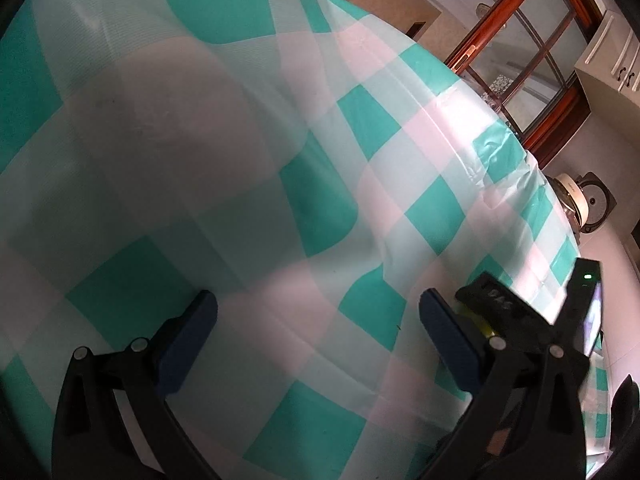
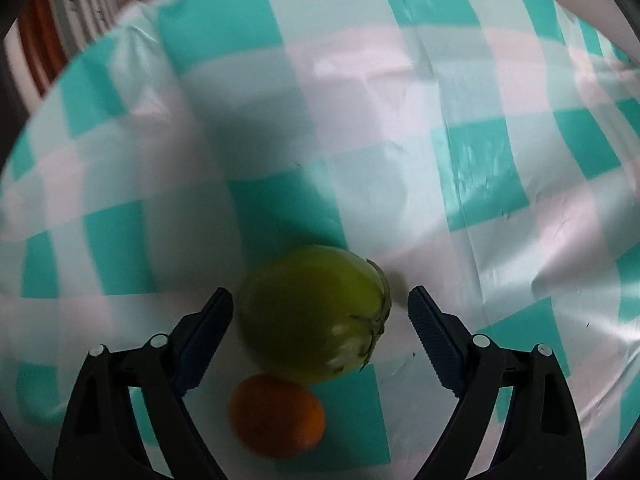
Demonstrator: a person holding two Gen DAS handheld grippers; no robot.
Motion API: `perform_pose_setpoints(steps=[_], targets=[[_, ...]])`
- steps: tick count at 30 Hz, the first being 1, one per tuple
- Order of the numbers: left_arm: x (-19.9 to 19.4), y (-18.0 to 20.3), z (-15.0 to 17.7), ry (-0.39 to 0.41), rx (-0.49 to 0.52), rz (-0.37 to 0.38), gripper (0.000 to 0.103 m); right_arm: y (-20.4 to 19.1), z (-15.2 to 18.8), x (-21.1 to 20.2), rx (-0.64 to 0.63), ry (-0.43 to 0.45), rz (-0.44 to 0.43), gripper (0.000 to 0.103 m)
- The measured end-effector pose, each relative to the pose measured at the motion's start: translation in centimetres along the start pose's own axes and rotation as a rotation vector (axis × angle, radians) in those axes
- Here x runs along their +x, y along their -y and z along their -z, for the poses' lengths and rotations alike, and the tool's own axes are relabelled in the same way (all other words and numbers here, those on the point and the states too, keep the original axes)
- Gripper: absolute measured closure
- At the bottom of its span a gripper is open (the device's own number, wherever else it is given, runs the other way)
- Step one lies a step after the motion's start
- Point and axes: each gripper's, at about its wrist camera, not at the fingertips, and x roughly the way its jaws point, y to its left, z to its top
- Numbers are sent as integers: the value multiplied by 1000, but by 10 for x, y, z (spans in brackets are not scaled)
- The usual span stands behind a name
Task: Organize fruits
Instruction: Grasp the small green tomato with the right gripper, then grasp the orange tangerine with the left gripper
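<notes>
Right gripper (image 2: 320,300): jaws spread wide, blue ribbed pads either side of the green fruit, a gap showing on the right side; the left pad sits close against it, contact not certain.

Left gripper (image 1: 318,308): jaws spread wide, nothing between the pads, only cloth below.

Tablecloth (image 2: 460,160): teal, pale mint and white check, glossy, creased; covers the table in both views.

Window (image 1: 532,48): red-brown wooden frame, frosted panes, beyond the table's far edge.

Green fruit (image 2: 316,312): round, yellow-green, dried calyx facing right; resting on the cloth between the right gripper's fingers.

Orange fruit (image 2: 276,416): small, round; on the cloth just nearer the camera than the green one, touching or almost.
</notes>
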Motion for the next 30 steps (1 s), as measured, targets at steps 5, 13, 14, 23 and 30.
perform_pose_setpoints(steps=[5,13,14,23,30], targets=[[2,5,2,-15,27,8,2,-5,2,-3,-70,24,0,40],[15,39,12,-103,214,105,2,95,26,-53,161,136,-143,40],[18,46,15,-118,244,122,2,113,33,-60,189,156,-150,40],[25,95,39,-156,498,196,2,178,52,-62,440,139,-304,40],[49,136,48,-196,622,205,5,176,55,-69,468,153,-317,40]])
